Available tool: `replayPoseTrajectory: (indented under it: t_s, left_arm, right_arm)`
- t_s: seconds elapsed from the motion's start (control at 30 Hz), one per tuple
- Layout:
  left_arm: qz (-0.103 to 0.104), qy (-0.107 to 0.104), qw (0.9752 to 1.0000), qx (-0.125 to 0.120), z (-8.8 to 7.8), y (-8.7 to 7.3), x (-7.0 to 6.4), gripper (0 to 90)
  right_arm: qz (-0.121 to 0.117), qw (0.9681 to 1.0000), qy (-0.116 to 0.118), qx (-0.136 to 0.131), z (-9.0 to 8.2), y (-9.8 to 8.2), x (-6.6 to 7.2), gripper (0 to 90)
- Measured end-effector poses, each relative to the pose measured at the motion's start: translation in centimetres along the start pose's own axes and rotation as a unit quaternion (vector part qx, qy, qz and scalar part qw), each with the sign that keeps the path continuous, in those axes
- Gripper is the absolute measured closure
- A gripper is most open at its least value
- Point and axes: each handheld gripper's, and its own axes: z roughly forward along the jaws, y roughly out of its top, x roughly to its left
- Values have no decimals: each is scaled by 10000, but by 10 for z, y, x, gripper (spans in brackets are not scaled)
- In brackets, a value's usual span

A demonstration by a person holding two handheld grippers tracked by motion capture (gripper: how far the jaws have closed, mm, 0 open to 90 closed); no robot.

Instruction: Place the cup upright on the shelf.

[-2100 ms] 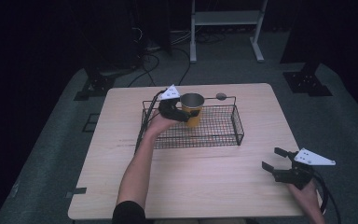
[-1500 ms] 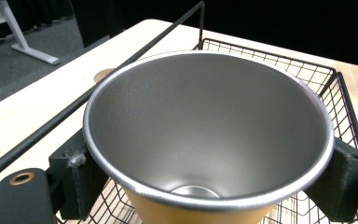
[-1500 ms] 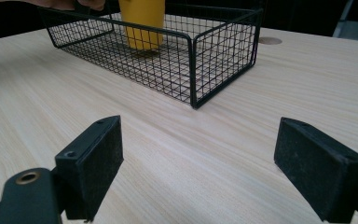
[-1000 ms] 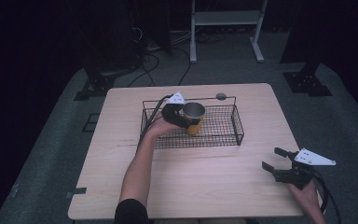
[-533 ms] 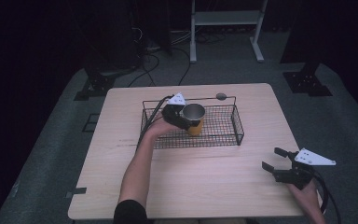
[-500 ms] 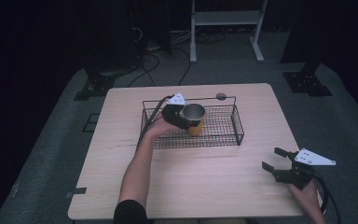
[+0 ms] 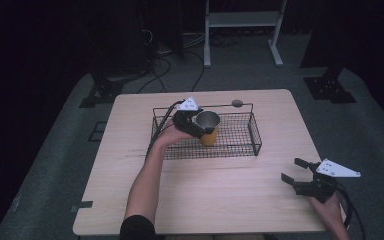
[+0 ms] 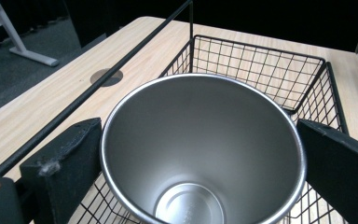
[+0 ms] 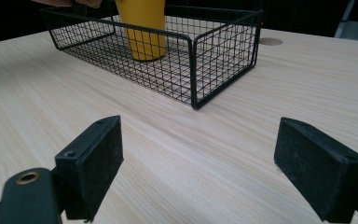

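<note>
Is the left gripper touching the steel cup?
Touching. In the left gripper view, both jaws of the left gripper press against the steel cup, with no gap at its rim.

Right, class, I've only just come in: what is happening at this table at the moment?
A person works with a gripper in each hand. The left gripper has its jaws either side of a yellow cup with a steel inside, held in the black wire basket on the wooden table. Whether the cup rests on the basket floor is unclear. The right gripper waits open near the table's right edge, holding nothing.
</note>
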Motion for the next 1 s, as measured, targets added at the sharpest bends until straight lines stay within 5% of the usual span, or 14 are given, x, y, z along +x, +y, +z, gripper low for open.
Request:
replayPoseTrajectory:
  t_s: [0.57,1.0]
  left_arm:
    - [132,78,9998,-136,-3,12,-3,20]
    - [243,167,9989,-378,-20,22,-8,20]
  right_arm:
    - [26,10000,51,-37,-1,0,-1,144]
    - [37,10000,12,-13,-1,0,0,144]
